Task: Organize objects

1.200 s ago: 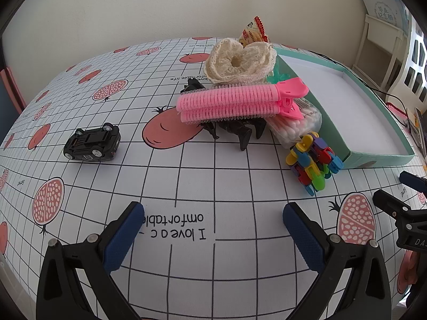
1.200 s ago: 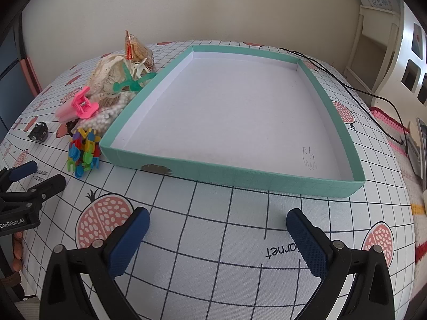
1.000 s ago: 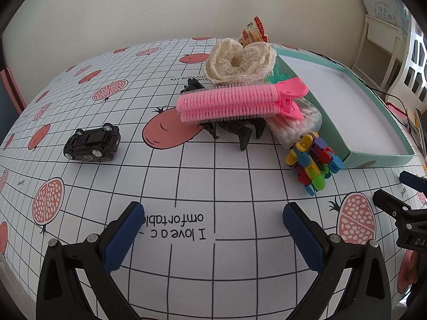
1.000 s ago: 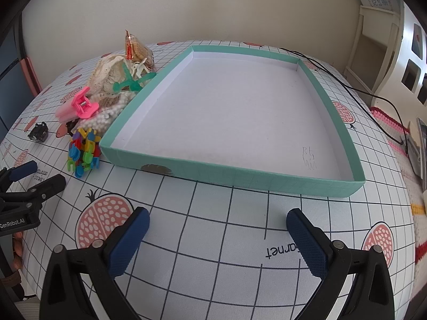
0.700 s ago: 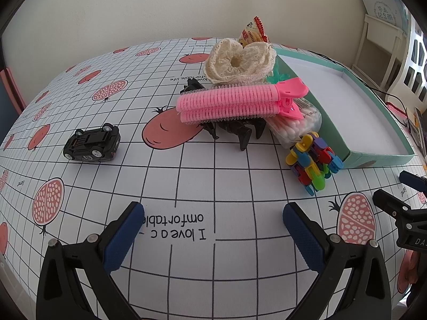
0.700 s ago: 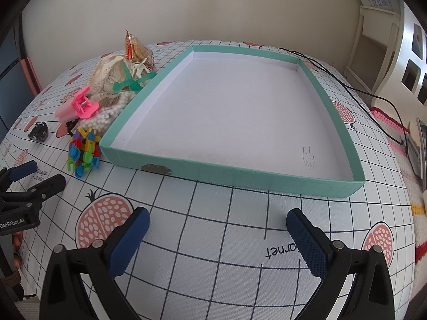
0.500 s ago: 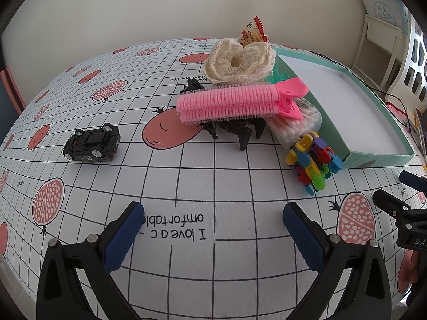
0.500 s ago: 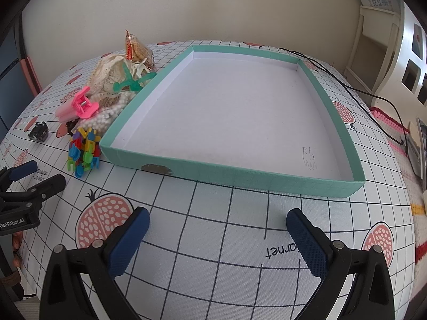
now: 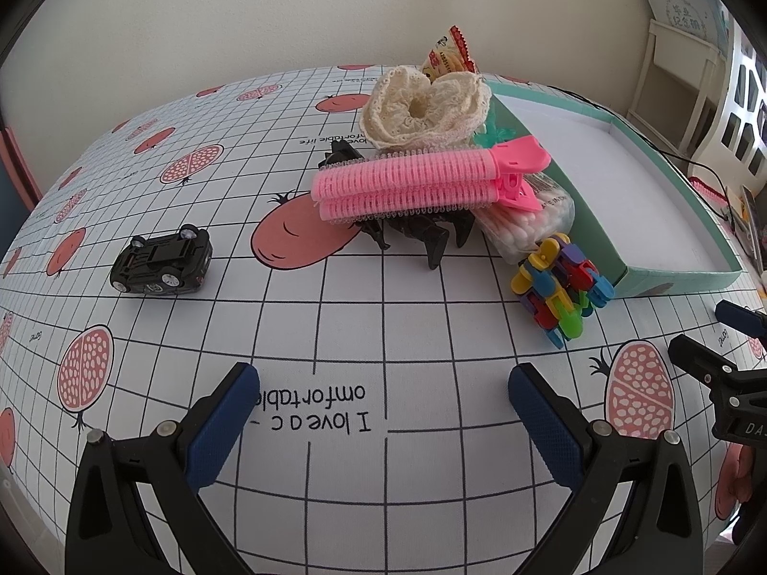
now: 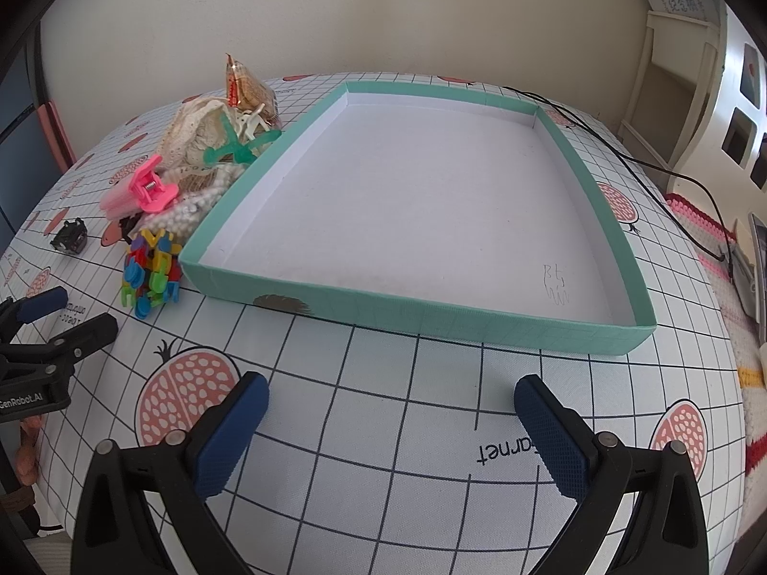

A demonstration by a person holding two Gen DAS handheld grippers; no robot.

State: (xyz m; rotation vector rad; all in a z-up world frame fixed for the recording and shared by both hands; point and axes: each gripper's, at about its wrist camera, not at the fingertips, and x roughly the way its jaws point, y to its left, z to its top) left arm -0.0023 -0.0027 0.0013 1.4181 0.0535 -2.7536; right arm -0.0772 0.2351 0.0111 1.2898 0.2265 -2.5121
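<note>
A pile lies left of the shallow teal box (image 10: 422, 321): a pink roller hair clip (image 9: 422, 184), a cream lace scrunchie (image 9: 424, 108), a black claw clip (image 9: 422, 232), a bag of cotton swabs (image 9: 532, 223), a cluster of coloured plastic clips (image 9: 558, 287) and a snack packet (image 9: 448, 55). A black toy car (image 9: 163, 263) lies on its side, apart at the left. My left gripper (image 9: 383, 412) is open and empty, short of the pile. My right gripper (image 10: 390, 412) is open and empty, before the box's near wall. The box holds nothing.
The table wears a white grid cloth with pomegranate prints (image 9: 307, 235). A black cable (image 10: 671, 172) runs along the table's right side past the box. White shelving (image 10: 671, 72) stands at the far right by the wall.
</note>
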